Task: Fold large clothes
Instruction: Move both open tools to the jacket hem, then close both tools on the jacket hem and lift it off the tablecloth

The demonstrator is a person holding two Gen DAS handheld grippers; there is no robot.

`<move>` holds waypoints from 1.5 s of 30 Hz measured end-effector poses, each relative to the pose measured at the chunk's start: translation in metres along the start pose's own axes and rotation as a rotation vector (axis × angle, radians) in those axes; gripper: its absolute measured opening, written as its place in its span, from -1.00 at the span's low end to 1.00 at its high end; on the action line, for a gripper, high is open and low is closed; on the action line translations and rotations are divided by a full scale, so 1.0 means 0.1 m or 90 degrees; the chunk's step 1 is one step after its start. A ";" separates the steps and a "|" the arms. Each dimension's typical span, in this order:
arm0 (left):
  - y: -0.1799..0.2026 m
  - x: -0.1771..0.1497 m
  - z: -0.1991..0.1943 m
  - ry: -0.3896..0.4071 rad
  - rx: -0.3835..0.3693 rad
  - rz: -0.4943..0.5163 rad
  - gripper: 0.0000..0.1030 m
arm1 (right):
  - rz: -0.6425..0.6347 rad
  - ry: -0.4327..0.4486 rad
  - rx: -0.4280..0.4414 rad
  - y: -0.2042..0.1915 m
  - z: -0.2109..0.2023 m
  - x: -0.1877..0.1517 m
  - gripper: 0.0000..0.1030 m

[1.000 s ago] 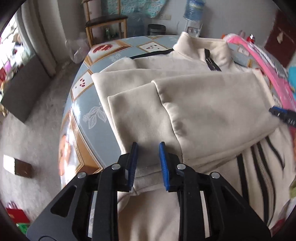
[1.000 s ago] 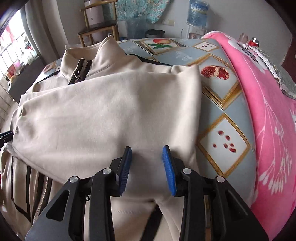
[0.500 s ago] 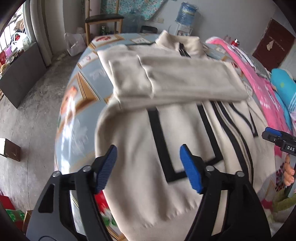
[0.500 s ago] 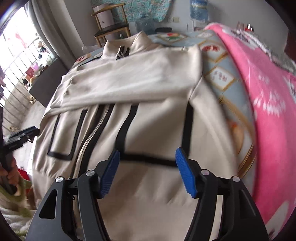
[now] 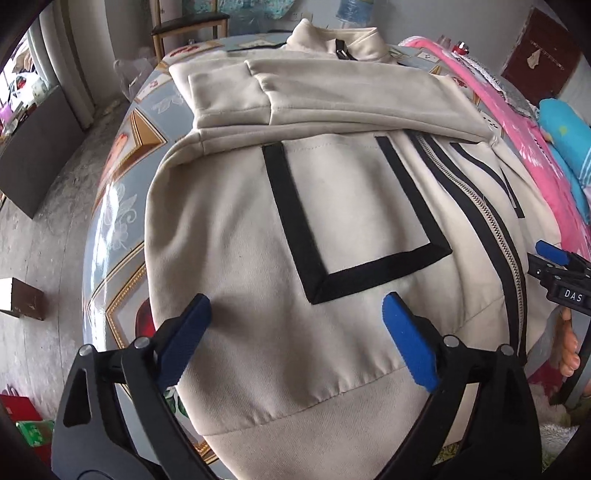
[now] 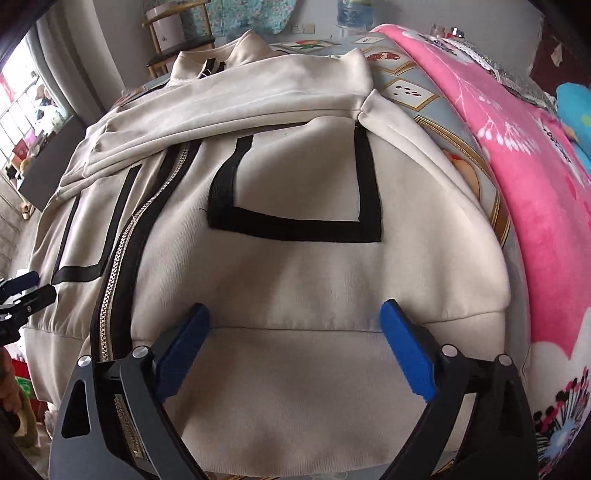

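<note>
A cream zip jacket (image 5: 332,206) with black stripes lies flat on the table, collar at the far end. Both sleeves (image 5: 332,96) are folded across the chest. It also shows in the right wrist view (image 6: 295,266). My left gripper (image 5: 295,314) is open and empty, just above the jacket's lower left part near the ribbed hem (image 5: 295,424). My right gripper (image 6: 293,321) is open and empty above the lower right part, at the hem seam (image 6: 295,328). Each gripper shows at the edge of the other's view.
The table has a glossy patterned cloth (image 5: 122,206). A pink blanket (image 6: 535,184) lies along the right side. A chair (image 5: 184,22) and a water bottle (image 6: 351,14) stand beyond the far end. Floor and boxes lie to the left.
Both grippers have let go of the folded sleeves, opened wide and pulled back from the chest to the hem end of the jacket.
</note>
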State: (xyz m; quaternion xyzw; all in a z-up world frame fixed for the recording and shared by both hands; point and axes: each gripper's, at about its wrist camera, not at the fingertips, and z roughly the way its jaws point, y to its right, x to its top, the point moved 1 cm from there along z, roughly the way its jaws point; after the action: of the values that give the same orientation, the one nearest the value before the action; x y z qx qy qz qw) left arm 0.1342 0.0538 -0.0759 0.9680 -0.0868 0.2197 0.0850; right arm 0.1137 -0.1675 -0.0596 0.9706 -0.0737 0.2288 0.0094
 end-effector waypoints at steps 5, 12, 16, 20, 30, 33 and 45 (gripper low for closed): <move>0.12 -0.08 0.03 0.008 0.050 0.049 0.85 | -0.003 0.009 -0.002 0.02 0.02 -0.02 0.89; 0.11 -0.08 0.03 0.009 0.057 0.044 0.86 | -0.028 0.033 0.008 0.03 -0.02 -0.10 0.89; 0.13 -0.08 0.04 0.010 0.067 0.038 0.88 | -0.041 0.045 0.002 0.01 -0.04 -0.18 0.89; 0.12 -0.09 0.04 0.014 0.069 0.036 0.88 | -0.031 0.046 -0.005 0.01 -0.06 -0.22 0.89; 0.14 -0.13 0.01 0.037 0.065 0.044 0.88 | -0.047 0.061 0.005 0.03 -0.06 -0.27 0.89; 0.13 -0.11 0.01 0.022 0.059 0.058 0.88 | -0.051 0.052 0.016 0.09 -0.15 -0.25 0.88; -0.11 -0.84 -0.55 0.110 -0.023 -0.011 0.87 | 0.061 0.135 0.057 1.05 -0.66 -0.51 0.79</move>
State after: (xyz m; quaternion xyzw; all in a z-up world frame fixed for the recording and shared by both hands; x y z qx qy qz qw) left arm 0.0397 0.0861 -0.0653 0.9443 -0.0747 0.3002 0.1118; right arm 0.0234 -0.2612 -0.0247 0.9359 -0.1082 0.3333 -0.0368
